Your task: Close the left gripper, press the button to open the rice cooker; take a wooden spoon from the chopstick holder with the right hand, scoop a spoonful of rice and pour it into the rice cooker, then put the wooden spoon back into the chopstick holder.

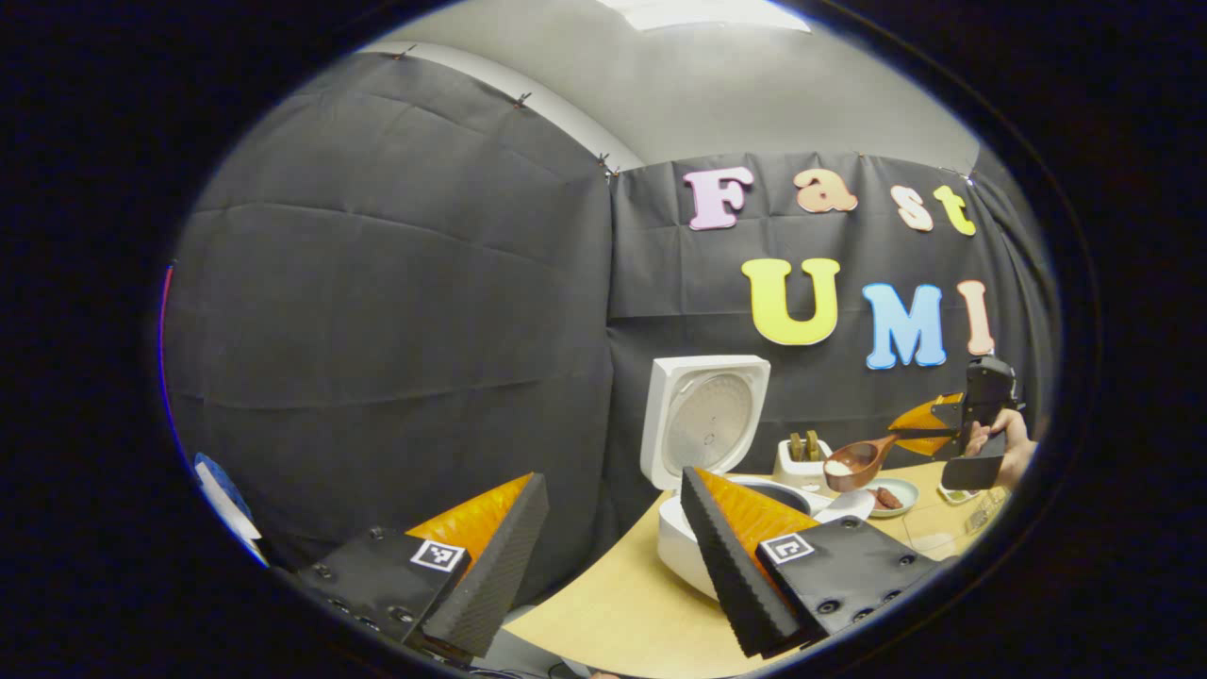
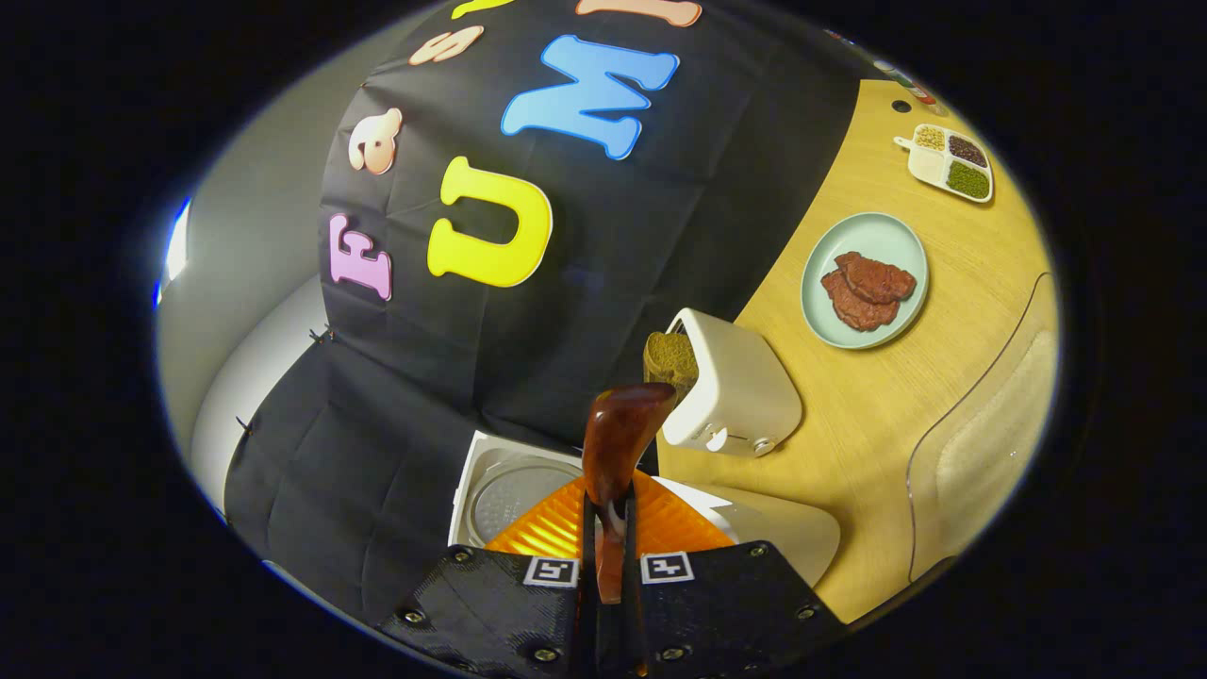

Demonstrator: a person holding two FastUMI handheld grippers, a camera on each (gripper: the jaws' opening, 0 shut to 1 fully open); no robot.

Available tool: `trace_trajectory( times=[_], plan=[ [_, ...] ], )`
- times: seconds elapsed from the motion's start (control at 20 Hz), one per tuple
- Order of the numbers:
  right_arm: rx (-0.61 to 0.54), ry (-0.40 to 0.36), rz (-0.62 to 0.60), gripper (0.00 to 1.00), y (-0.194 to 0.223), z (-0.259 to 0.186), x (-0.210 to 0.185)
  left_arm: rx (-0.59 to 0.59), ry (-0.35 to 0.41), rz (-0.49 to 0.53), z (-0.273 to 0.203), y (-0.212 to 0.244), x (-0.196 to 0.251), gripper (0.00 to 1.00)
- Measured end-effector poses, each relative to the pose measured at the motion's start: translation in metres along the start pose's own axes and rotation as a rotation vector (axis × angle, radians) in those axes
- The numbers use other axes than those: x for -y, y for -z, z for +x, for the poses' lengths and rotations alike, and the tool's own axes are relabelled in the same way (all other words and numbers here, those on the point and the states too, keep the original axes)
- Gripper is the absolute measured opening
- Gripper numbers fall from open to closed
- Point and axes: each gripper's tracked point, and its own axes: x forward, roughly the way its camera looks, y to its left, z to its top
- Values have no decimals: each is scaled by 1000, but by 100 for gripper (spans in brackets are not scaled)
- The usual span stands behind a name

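The white rice cooker (image 1: 674,542) stands on the wooden table with its lid (image 1: 702,420) raised upright. My left gripper (image 1: 613,476) is open in front of it, with nothing between its wide-apart fingers. Farther right, my right gripper (image 1: 929,429), held by a hand (image 1: 1011,443), is shut on the handle of a wooden spoon (image 1: 853,462). The spoon's bowl carries white rice and hangs just right of the cooker, in front of the white chopstick holder (image 1: 801,460). In the right gripper view, my right gripper (image 2: 608,514) clamps the spoon (image 2: 618,438) above the cooker lid (image 2: 514,500), beside the holder (image 2: 740,391).
A pale green plate (image 2: 820,255) with brown meat slices lies behind the holder. A divided dish (image 2: 948,165) of grains sits at the table's far end. A transparent mat (image 2: 981,443) covers the table's right side. Black cloth walls close the booth behind the cooker.
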Motion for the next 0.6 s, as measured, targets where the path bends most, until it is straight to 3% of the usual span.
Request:
trace_trajectory(
  times=[0.25, 0.3, 0.35, 0.45, 0.55, 0.6],
  plan=[
    [-17, 29, -146, 10, 36, 35, -16, -21, -66, -9, -14, 8, -35, 98],
    [-19, 39, -186, 9, 41, 42, -17, -24, -78, -6, -17, 10, -40, 92],
    [-27, 46, -218, 9, 50, 48, -20, -27, -90, -3, -20, 12, -46, 98],
    [-44, 45, -277, 9, 64, 62, -30, -34, -111, 1, -25, 15, -58, 100],
    [-66, 51, -338, 9, 76, 79, -31, -43, -132, -3, -30, 20, -67, 92],
    [-76, 59, -378, 9, 81, 87, -30, -47, -141, -6, -32, 23, -72, 98]
  ],
)
